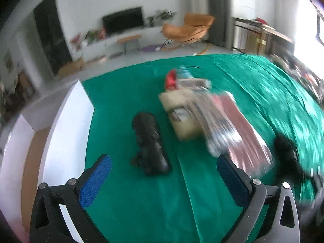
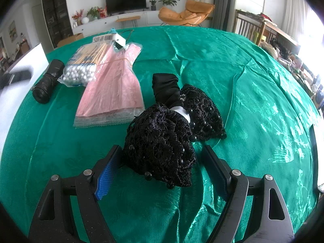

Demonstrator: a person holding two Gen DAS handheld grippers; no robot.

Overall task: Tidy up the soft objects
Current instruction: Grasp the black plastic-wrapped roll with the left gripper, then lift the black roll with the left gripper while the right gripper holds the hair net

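Blur smears the left wrist view: left hand-held gripper [image 1: 164, 174] gapes wide above the green counter [image 1: 125, 202], near a black roll [image 1: 149, 143]. Right wrist view: right hand-held gripper [image 2: 160, 162] straddles a black lace bow [image 2: 162, 141], fingers spread, beside pink packets [image 2: 113, 89].

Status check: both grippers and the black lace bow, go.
Left gripper open, empty. Right gripper open, fingers flanking black lace bow. Pink packet nearby, clear.

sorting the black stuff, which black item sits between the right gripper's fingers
The lace bow with beads, between the open right gripper; the black roll lies far left.
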